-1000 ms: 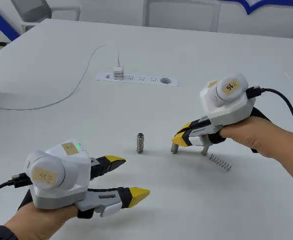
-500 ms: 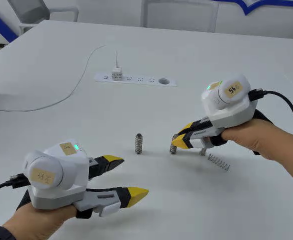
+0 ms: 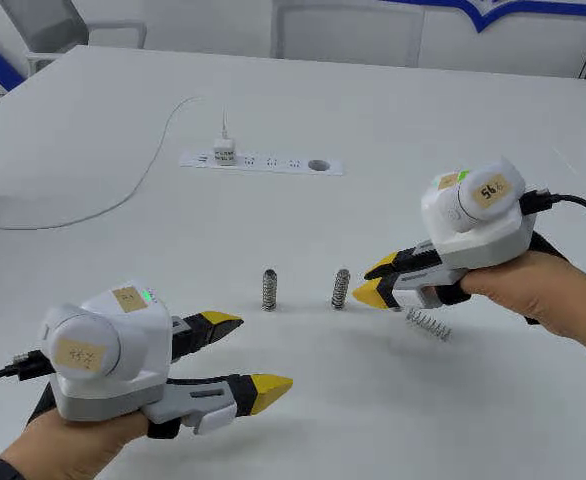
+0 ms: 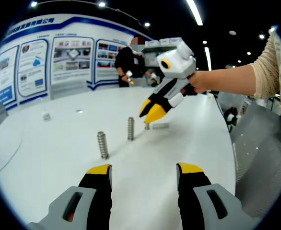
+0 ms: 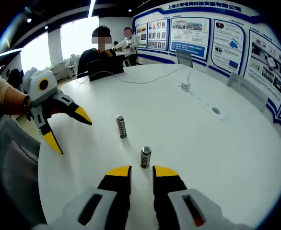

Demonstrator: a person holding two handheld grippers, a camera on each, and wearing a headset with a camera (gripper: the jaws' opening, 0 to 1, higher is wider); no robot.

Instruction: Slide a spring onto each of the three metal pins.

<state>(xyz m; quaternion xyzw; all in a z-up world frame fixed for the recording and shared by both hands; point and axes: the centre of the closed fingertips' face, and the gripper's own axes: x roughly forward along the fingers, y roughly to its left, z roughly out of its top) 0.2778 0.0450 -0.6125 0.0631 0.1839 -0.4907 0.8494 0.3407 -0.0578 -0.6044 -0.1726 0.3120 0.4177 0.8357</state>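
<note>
Two upright pins each carry a spring: one (image 3: 269, 290) left, one (image 3: 341, 288) right. In the right gripper view they show as a near spring (image 5: 146, 156) and a farther one (image 5: 121, 126). A loose spring (image 3: 428, 323) lies flat on the white table below my right gripper (image 3: 373, 282). That gripper sits just right of the near spring, jaws slightly apart and holding nothing. In the left gripper view a short bare pin (image 4: 147, 126) stands beside the loose spring (image 4: 160, 125). My left gripper (image 3: 248, 352) is open and empty at the front left.
A white power strip (image 3: 263, 161) with a plugged charger (image 3: 223, 152) lies at the back. Its cable (image 3: 143, 180) trails off to the left. People (image 5: 99, 57) sit at the far side of the table (image 3: 303, 400).
My right gripper has drawn back to the right off the second pin's spring, which now stands free. The left gripper has kept its place. The head camera has shifted a little.
</note>
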